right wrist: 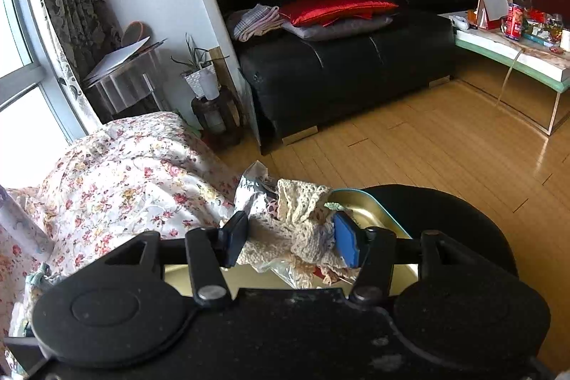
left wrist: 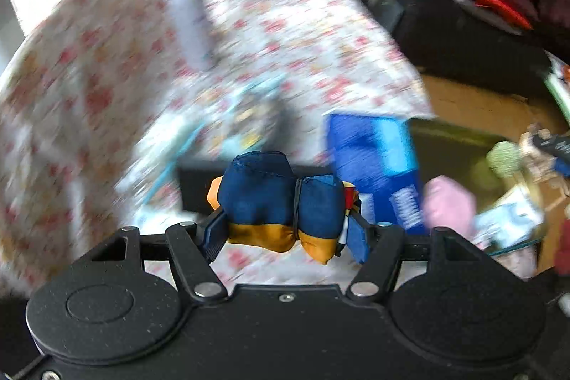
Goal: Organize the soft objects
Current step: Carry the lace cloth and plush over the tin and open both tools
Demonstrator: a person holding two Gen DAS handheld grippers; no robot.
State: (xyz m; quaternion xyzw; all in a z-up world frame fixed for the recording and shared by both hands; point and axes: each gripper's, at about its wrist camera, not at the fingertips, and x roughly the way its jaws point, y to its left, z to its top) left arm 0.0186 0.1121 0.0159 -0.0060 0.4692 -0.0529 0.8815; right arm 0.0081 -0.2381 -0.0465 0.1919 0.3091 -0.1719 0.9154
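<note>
Left gripper (left wrist: 286, 228) jaws pinch navy bundle (left wrist: 281, 202), crosswise | right gripper (right wrist: 290, 243) jaws pinch crochet cloth (right wrist: 299, 223)

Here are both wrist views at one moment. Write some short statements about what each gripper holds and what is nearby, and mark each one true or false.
1. The left gripper is shut on a navy and orange fabric bundle. True.
2. The right gripper is empty. False: it is shut on a cream crochet cloth.
3. A red cushion lies on the black sofa. True.
4. The floor is carpeted. False: it is wood.
</note>
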